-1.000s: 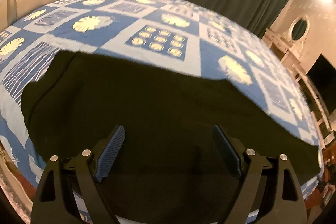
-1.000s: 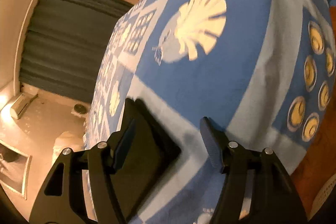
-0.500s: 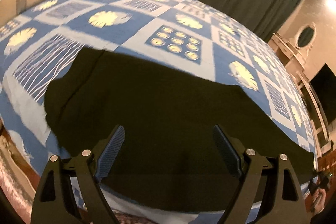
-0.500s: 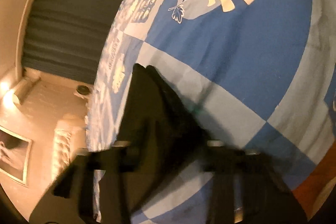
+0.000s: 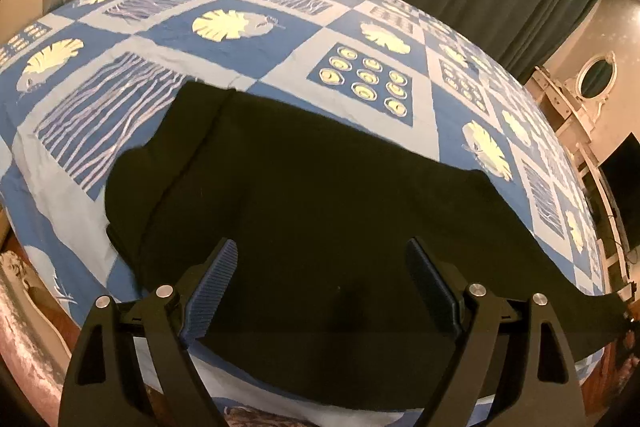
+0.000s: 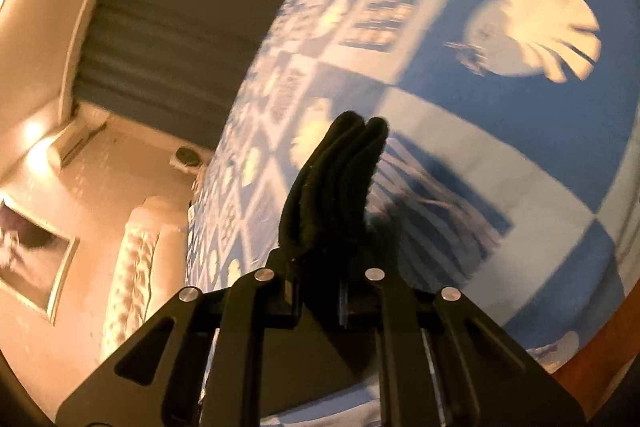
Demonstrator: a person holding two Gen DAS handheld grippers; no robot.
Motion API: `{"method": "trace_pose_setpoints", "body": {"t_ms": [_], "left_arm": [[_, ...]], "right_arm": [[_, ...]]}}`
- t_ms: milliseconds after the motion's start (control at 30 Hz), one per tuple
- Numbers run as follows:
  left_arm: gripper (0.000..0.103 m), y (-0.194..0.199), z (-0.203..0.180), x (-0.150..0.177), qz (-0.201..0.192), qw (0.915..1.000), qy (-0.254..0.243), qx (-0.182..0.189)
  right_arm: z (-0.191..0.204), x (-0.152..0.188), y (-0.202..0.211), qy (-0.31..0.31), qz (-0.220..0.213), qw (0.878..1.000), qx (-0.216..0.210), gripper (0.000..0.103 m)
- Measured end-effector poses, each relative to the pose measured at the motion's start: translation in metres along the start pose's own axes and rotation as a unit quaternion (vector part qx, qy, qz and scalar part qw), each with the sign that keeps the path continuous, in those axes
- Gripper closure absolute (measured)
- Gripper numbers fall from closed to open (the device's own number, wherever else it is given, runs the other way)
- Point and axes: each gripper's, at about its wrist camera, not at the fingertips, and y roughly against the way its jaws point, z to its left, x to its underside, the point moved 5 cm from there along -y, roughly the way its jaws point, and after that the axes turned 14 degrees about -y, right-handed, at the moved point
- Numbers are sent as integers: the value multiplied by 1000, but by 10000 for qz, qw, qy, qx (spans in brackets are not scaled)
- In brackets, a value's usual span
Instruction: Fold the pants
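While folding: one pants end now gripped, lifted off bedspread.
Right gripper [image 6: 320, 301]: clamped on bunched black cloth; jaws closed within the last second, fabric pinched between them; doubled edge sticks up toward 12 o'clock.
Left gripper [image 5: 322, 283]: jaws wide apart, gripping nothing; hovers over pants, pads clear of cloth.
Pants [image 5: 304, 195]: black, spread flat on blue-and-white bedspread [image 5: 256, 39]; waist-like end at 9 o'clock, other end trailing toward 4 o'clock in left view.
Change vs earlier: right jaws previously open beside cloth corner lying flat; now shut, corner raised, bedspread farther below.
Change, left view: more bedspread visible beyond pants at 12 o'clock; pants outline lower in view.
Meaning: grasp secured; likely ready to carry this end across toward the other for first fold.
Risk: thick bunch may slip or drag unevenly.
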Motion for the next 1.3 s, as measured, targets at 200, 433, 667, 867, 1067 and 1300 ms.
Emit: {"method": "trace_pose_setpoints", "body": {"t_ms": [200,433,667,867,1067,1300], "left_arm": [[18,-2,-7,2,48,9999,-64,85],[18,-1,-10,0,21,9998,-34,170],[18,-2,-7,-1,24,9998,53,185],[18,-2,0,-1,33,9996,195,192],[18,-1,1,-1,26,9995,209,237],[18,-4,0,0,54,9995,175,252]], "right_arm": [[75,39,1,626,218,9972,-340,91],[137,100,-17,1380,548,9879,-442,91],[153,170,-64,1933,962,9762,-191,91],[146,228,-112,2269,1391,9639,106,91],[123,286,-162,2775,1793,9418,618,91],[95,328,-190,3216,2021,9193,1028,91]]}}
